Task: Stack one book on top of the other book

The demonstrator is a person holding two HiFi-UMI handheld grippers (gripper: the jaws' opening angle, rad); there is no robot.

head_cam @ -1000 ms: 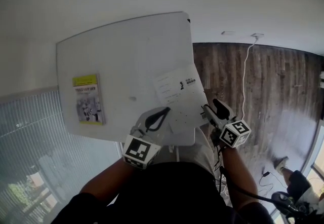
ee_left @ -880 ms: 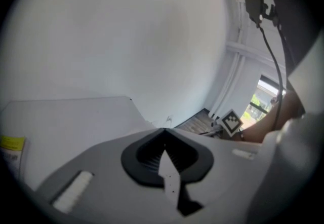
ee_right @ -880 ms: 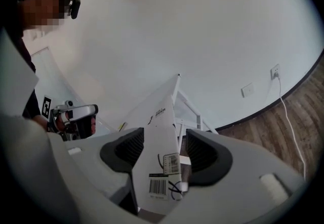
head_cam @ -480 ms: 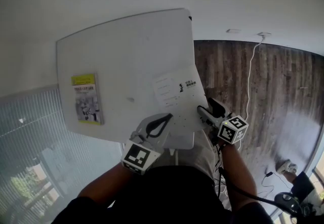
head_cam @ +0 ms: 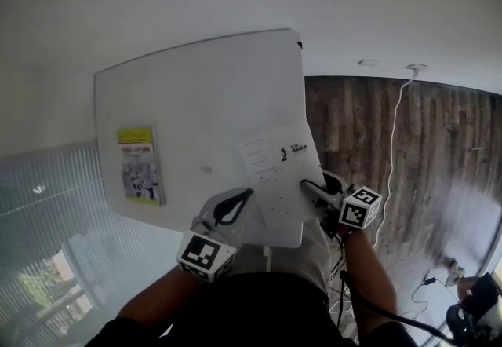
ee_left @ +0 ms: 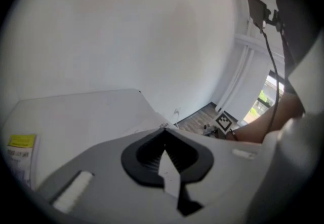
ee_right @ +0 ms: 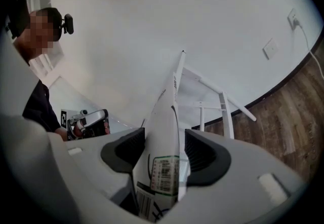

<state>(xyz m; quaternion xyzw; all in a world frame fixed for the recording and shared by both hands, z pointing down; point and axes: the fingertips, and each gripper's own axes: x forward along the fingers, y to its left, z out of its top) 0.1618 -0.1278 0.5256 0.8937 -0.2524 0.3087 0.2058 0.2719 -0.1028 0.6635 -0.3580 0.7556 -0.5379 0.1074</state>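
A white book (head_cam: 278, 169) lies on the white table (head_cam: 204, 94), its right corner hanging past the table's right edge. My right gripper (head_cam: 307, 186) is shut on that near-right corner. In the right gripper view the book (ee_right: 167, 116) stands edge-on between the pads (ee_right: 127, 152), and the jaws (ee_right: 164, 134) have just been closing on it. A yellow and grey book (head_cam: 140, 165) lies flat near the table's left edge, also visible as the yellow book (ee_left: 17, 149). My left gripper (head_cam: 248, 194) hovers over the table's near edge, shut and empty (ee_left: 163, 129).
Dark wooden floor (head_cam: 408, 149) lies right of the table, with a white cable (head_cam: 390, 133) running down from a wall socket. Window blinds (head_cam: 47, 204) are to the left. The person's arms and body fill the bottom of the head view.
My right gripper has shifted down and in onto the white book's near-right corner. My left gripper has slid a little along the near edge. Both books lie where they were.
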